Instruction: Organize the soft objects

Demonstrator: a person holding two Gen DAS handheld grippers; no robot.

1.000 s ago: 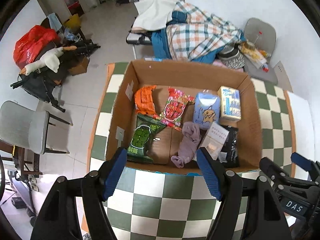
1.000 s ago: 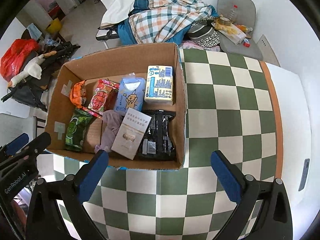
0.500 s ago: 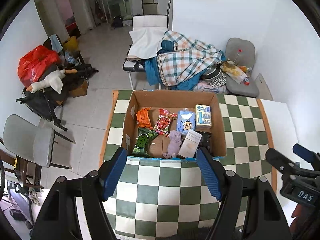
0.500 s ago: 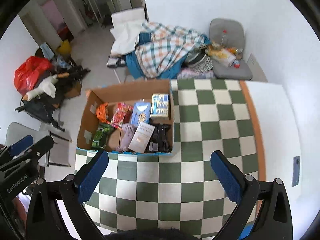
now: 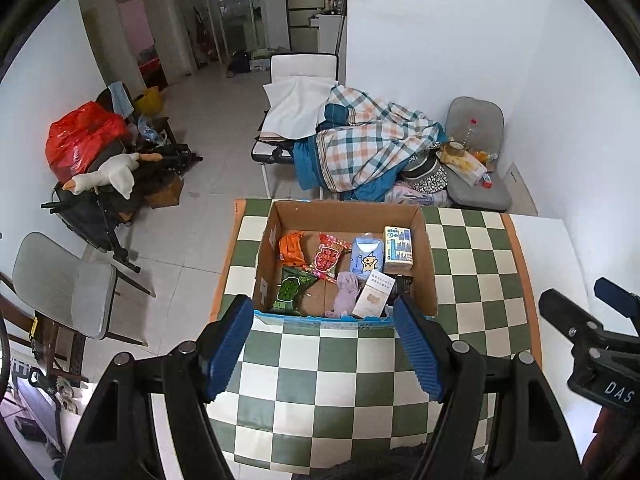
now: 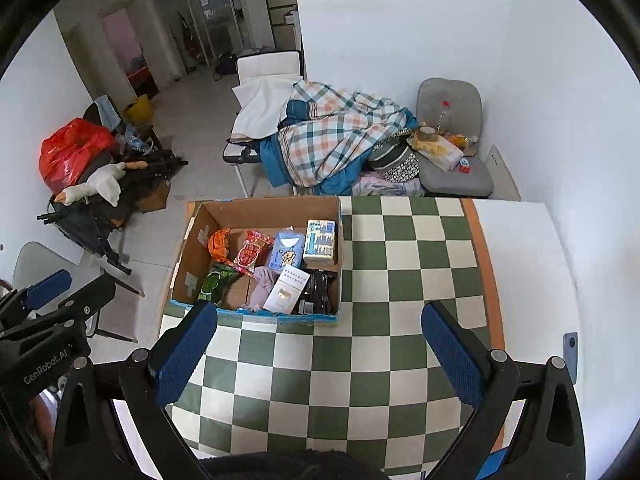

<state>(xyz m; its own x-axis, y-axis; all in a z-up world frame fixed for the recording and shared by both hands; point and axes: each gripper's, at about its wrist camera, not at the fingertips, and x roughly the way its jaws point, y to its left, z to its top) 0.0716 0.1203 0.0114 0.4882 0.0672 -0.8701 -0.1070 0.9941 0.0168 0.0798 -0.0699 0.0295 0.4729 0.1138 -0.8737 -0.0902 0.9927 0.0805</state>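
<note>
An open cardboard box (image 5: 346, 211) (image 6: 276, 205) stands on the green-and-white checkered table (image 5: 320, 376) (image 6: 384, 280). It holds an orange packet (image 5: 291, 245), a red snack bag (image 5: 328, 257), a green bag (image 5: 292, 289), blue tissue packs (image 5: 366, 257), a purple cloth (image 5: 345, 295) (image 6: 262, 282), a white box (image 5: 374, 296) and a black pouch (image 6: 318, 290). My left gripper (image 5: 325, 346) is open and empty, high above the box's near edge. My right gripper (image 6: 318, 356) is open and empty, high over the table to the right of the box.
A plaid blanket (image 5: 368, 140) lies over a cot behind the table. A grey chair (image 5: 476, 152) with clutter stands at the back right. A red bag (image 5: 80, 140), a plush goose (image 5: 104, 176) and a grey chair (image 5: 64, 284) are on the left floor.
Both grippers have risen and pulled back from the box, which now looks much smaller. Both stayed open and empty. The box's contents have not moved.
</note>
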